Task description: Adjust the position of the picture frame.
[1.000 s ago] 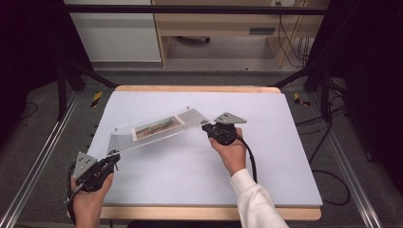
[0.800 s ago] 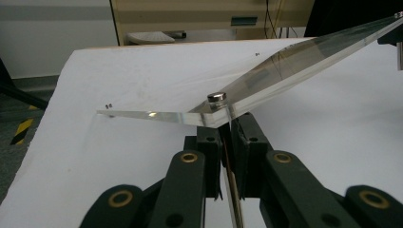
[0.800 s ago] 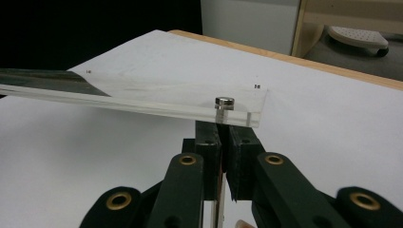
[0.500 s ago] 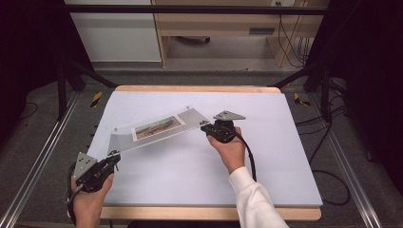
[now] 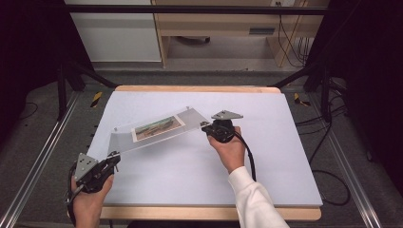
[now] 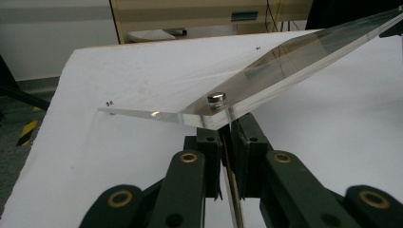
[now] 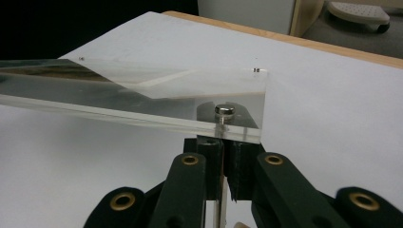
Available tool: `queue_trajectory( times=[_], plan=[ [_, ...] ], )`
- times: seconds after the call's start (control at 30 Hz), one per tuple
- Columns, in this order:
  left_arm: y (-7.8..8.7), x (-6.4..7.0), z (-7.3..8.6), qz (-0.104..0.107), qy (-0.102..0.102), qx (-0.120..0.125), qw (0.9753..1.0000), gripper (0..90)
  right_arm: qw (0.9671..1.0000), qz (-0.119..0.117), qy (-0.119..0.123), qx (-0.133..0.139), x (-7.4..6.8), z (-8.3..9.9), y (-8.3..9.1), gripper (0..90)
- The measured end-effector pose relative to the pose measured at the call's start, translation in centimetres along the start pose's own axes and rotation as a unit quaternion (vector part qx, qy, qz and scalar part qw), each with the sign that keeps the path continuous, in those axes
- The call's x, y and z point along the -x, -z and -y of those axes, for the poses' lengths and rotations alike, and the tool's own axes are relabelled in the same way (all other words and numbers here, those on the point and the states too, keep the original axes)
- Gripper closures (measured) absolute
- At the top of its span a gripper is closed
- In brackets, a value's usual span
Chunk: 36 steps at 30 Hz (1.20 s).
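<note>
1. High view: a clear acrylic photo frame [image 5: 159,129] is held above the white tabletop [image 5: 266,156].
2. Left hand-held gripper [image 5: 113,157] is clamped on its near-left corner.
3. Right hand-held gripper [image 5: 205,127] is clamped on its right corner.

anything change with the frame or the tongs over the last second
Nothing visibly changed. The left tongs and right tongs still clamp opposite corners of the clear frame, held tilted above the table in the same spot, its picture facing up.
</note>
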<state>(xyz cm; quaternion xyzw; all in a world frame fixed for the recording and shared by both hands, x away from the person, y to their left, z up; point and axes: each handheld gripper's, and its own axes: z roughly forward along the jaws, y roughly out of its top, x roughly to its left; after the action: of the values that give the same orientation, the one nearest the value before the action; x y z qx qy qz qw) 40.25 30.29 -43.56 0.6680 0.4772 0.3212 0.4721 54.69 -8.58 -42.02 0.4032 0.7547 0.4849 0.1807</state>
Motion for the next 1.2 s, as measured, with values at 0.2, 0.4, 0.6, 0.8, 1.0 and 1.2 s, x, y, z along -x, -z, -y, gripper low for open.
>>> queue_trajectory(
  times=[0.2,0.4,0.6,0.8,1.0,1.2],
  plan=[
    [-0.2,0.2,-0.5,0.006,-0.007,0.007,0.9999,81.3,0.9996,0.015,0.020,0.015,-0.2,-0.1,0.6,85.8],
    [-1.0,1.2,-2.4,0.016,-0.027,0.022,0.9993,81.4,0.9985,0.030,0.022,0.039,0.5,-0.4,2.7,85.7],
    [-2.8,2.5,-4.1,0.048,-0.049,0.027,0.9973,81.4,0.9968,0.054,0.006,0.058,1.9,0.2,5.7,85.7],
    [-4.8,4.3,-4.9,0.086,-0.068,0.029,0.9936,81.5,0.9937,0.088,-0.013,0.069,3.1,2.2,9.0,85.7],
    [-6.5,6.1,-4.9,0.106,-0.081,0.030,0.9906,81.6,0.9904,0.112,-0.023,0.077,4.1,4.0,11.3,85.6],
    [-8.2,7.5,-4.7,0.120,-0.090,0.026,0.9883,81.7,0.9867,0.136,-0.038,0.081,5.0,5.8,12.5,85.6]
  ],
)
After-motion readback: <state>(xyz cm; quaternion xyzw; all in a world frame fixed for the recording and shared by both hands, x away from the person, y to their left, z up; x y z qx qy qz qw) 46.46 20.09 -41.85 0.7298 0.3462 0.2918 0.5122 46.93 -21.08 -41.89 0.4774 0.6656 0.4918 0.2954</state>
